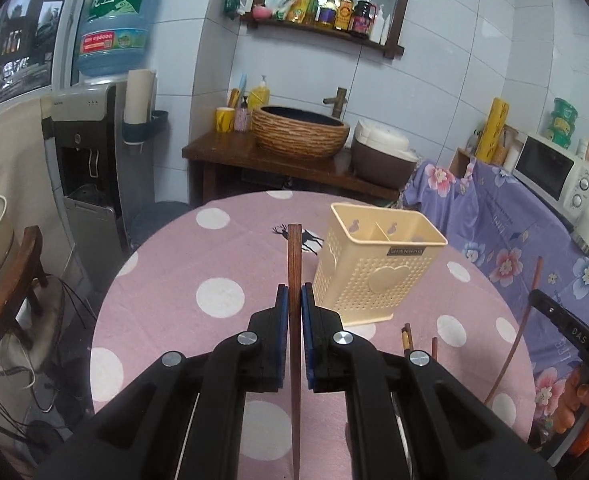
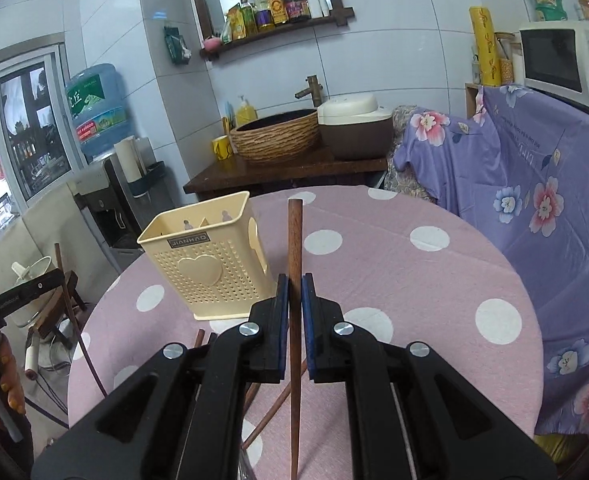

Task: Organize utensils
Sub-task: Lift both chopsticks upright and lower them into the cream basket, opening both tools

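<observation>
Since we've got the left gripper (image 1: 294, 300) and right gripper (image 2: 294, 292) each clamped on a chopstick (image 1: 294, 264) mid-shaft, beside the holder (image 1: 378, 268), grip stays gentle: they're light, stiff, probably slick wood, more lying loose (image 2: 270, 412).

Dark matt wood chopstick (image 1: 293, 264). Cream perforated plastic holder (image 1: 370, 268), smooth-rimmed. Pink dotted cloth (image 1: 218, 264) on the table, matt. Gripper (image 1: 294, 300) bodies matt black plastic, with shiny metal screws.
</observation>
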Available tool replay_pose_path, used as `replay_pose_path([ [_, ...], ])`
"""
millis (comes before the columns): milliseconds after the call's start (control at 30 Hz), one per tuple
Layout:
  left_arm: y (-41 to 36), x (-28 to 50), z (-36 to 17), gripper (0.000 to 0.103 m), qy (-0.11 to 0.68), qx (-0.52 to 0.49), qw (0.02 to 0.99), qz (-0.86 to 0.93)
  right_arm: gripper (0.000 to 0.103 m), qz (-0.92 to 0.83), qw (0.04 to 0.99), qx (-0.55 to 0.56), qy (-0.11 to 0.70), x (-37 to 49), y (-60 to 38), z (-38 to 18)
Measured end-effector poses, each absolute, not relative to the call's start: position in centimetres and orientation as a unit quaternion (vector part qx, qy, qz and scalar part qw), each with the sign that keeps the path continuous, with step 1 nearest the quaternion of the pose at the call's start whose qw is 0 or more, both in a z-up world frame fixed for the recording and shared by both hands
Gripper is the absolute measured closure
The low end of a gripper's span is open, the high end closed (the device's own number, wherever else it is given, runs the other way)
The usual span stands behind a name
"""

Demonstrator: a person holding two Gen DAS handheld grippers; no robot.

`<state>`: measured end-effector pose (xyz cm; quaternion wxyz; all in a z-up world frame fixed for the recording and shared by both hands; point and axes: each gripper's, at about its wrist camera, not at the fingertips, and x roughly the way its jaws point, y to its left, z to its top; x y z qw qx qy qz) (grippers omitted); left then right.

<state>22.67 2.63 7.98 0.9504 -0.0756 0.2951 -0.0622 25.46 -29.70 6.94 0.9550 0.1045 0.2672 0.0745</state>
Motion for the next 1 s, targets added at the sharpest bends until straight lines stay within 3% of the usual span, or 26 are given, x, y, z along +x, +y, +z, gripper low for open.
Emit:
replay_pose_path([
  [667, 4.2, 22.8, 10.2, 0.095, 0.252, -0.091, 0.962, -0.056, 0.096, 0.080, 0.964, 0.081, 0.240, 25.3, -28.2, 10.1],
  [800, 4.3, 24.1, 12.9, 0.095, 0.241, -0.101, 0.963, -0.070, 0.096, 0.091, 0.967, 0.079, 0.225, 26.1, -27.6, 12.5],
  [1000, 3.1, 27.8, 20.5, 0.095, 0.196, -0.134, 0.967, -0.092, 0.096, 0.102, 0.979, 0.095, 0.151, 29.2, -26.0, 21.0],
])
